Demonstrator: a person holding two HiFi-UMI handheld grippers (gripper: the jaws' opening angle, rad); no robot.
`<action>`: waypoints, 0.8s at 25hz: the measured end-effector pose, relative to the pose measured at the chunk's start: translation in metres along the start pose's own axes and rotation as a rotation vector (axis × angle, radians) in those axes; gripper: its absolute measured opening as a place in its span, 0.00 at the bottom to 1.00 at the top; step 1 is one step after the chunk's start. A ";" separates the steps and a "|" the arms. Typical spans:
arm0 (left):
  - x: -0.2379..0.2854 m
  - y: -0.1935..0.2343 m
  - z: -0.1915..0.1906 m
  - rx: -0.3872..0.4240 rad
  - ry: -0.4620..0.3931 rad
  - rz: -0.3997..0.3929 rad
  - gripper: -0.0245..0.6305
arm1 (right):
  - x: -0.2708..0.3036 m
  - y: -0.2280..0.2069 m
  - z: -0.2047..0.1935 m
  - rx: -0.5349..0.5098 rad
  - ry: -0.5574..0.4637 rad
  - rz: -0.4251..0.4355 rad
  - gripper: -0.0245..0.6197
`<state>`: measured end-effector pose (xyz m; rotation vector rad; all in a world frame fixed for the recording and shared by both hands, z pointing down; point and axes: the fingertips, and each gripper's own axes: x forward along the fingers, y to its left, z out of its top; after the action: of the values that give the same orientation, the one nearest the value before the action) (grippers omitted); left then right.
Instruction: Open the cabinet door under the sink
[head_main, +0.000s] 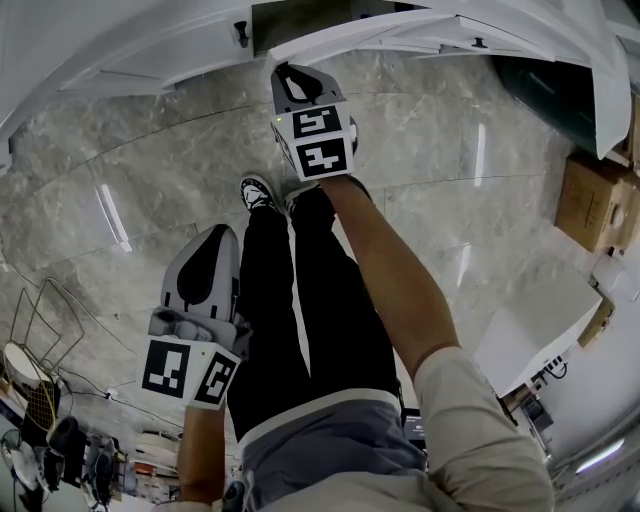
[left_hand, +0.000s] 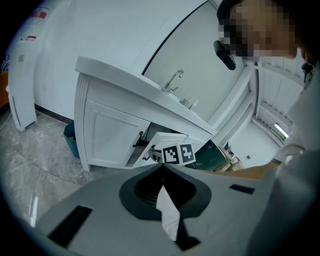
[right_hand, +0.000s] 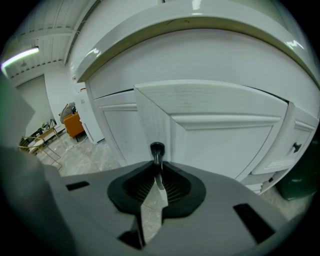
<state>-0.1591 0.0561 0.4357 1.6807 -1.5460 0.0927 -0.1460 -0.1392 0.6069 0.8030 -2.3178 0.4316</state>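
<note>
The white sink cabinet (left_hand: 100, 135) stands under a basin with a faucet (left_hand: 172, 80). One cabinet door (right_hand: 225, 135) is swung partly out; its free edge shows in the right gripper view. My right gripper (right_hand: 158, 167) is shut on that door's black handle (right_hand: 157, 149). In the head view the right gripper (head_main: 290, 72) reaches up to the open door (head_main: 370, 35). From the left gripper view, the right gripper's marker cube (left_hand: 178, 153) sits against the open door (left_hand: 160, 142). My left gripper (head_main: 215, 235) hangs back by the person's leg, jaws shut on nothing (left_hand: 162, 169).
The neighbouring door (left_hand: 107, 137) is closed, with its own black handle (left_hand: 140, 137). A blue bin (left_hand: 70, 137) stands left of the cabinet. Cardboard boxes (head_main: 590, 200) and a white box (head_main: 535, 330) lie to the right, a wire rack (head_main: 40, 330) to the left. The floor is grey marble (head_main: 150, 170).
</note>
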 end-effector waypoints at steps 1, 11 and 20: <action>0.000 -0.001 0.001 0.001 0.000 0.000 0.04 | -0.001 0.000 -0.001 -0.008 -0.001 0.002 0.12; 0.002 0.000 0.002 -0.007 0.011 0.000 0.04 | -0.012 0.002 -0.010 -0.071 -0.003 0.029 0.12; 0.006 -0.006 0.004 -0.002 0.022 -0.019 0.04 | -0.019 0.002 -0.016 -0.137 0.013 0.075 0.12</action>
<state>-0.1547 0.0481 0.4337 1.6873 -1.5132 0.0990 -0.1286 -0.1214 0.6056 0.6474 -2.3424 0.3052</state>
